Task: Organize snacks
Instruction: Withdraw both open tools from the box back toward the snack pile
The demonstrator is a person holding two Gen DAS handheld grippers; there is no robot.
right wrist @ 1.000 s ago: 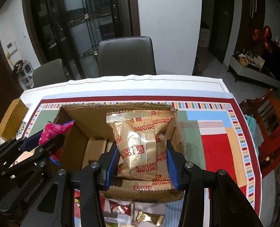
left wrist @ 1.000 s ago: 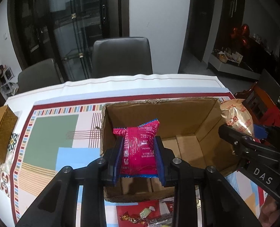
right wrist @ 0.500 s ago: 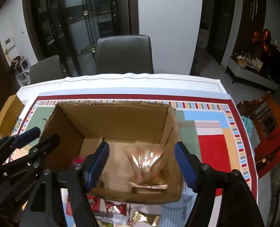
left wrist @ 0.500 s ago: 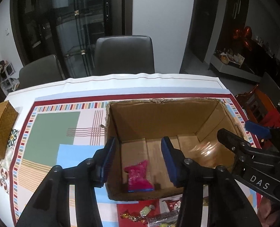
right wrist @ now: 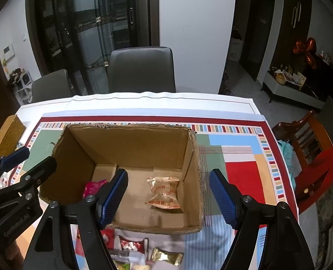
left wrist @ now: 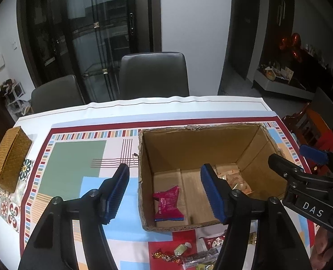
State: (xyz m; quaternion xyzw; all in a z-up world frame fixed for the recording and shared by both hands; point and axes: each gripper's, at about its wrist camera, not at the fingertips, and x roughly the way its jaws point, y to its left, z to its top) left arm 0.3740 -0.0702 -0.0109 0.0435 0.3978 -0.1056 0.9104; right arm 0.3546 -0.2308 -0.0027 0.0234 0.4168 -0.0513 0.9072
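Pink packet (right wrist: 94, 185) half hidden behind right claw (right wrist: 168, 196) inside box (right wrist: 130, 142).

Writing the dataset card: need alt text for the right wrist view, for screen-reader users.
Right gripper, jaws open and empty, hovers over a cardboard box on a patterned tablecloth; a gold packet and a pink packet lie inside. Left gripper shows at left, more snacks lie in front of the box.

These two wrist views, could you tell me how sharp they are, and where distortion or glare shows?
Left wrist view: sharp, the pink packet in the box crisp; fisheye bends the table edge, corners black. Right wrist view: sharp too, with glare on the gold packet and reflections in the glass doors.
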